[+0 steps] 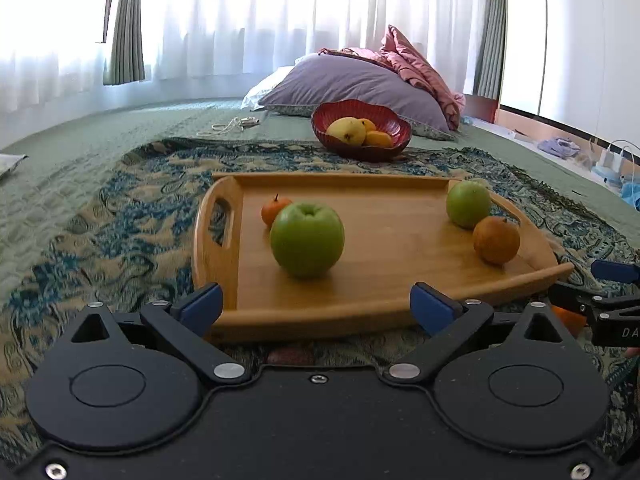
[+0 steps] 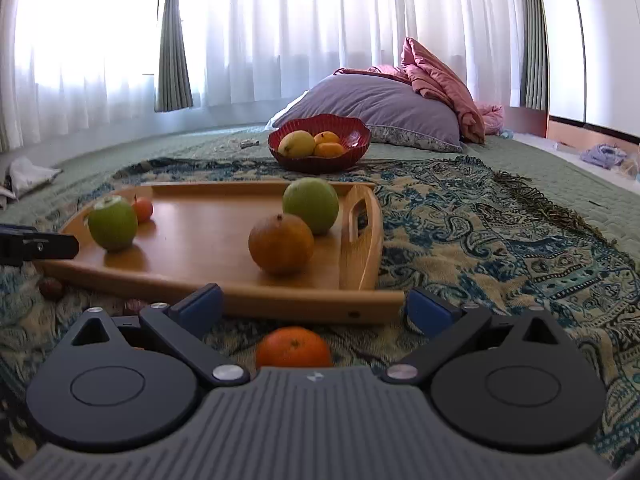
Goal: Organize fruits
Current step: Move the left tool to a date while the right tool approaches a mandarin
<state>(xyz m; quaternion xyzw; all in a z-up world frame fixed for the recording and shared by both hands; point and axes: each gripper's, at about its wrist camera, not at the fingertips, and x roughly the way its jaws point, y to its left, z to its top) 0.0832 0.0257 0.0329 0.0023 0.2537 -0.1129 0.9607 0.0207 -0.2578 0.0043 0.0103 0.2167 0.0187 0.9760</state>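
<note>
Ahead of both grippers a wooden tray (image 1: 400,256) was laid on a patterned throw (image 2: 480,240) over a green bedspread. Beyond the tray a red bowl (image 2: 320,162) was set, with a yellow fruit and two oranges held in it, and behind that a purple pillow (image 1: 352,80) and a pink quilt were piled before white curtains.

Just beyond the left gripper (image 1: 316,308), a green apple (image 1: 307,240) was seen on the tray, stem dimple turned up, with a small tangerine (image 1: 274,210) touching it on the far left side. At the tray's right end a second apple (image 1: 468,204) and a dull orange (image 1: 496,240) were placed close together. Nothing was found between the left gripper's blue pads, which were spread wide and held level over the tray's near rim.

The right gripper (image 2: 314,308) was held low over the throw, its jaws likewise spread wide and empty. A bright orange (image 2: 294,348) was lying on the throw directly under it, short of the tray rim, partly hidden by the gripper body. The dull orange (image 2: 281,242) was seen just past that rim, stem end up. To its left, the other gripper's tip was visible beside the tray.
</note>
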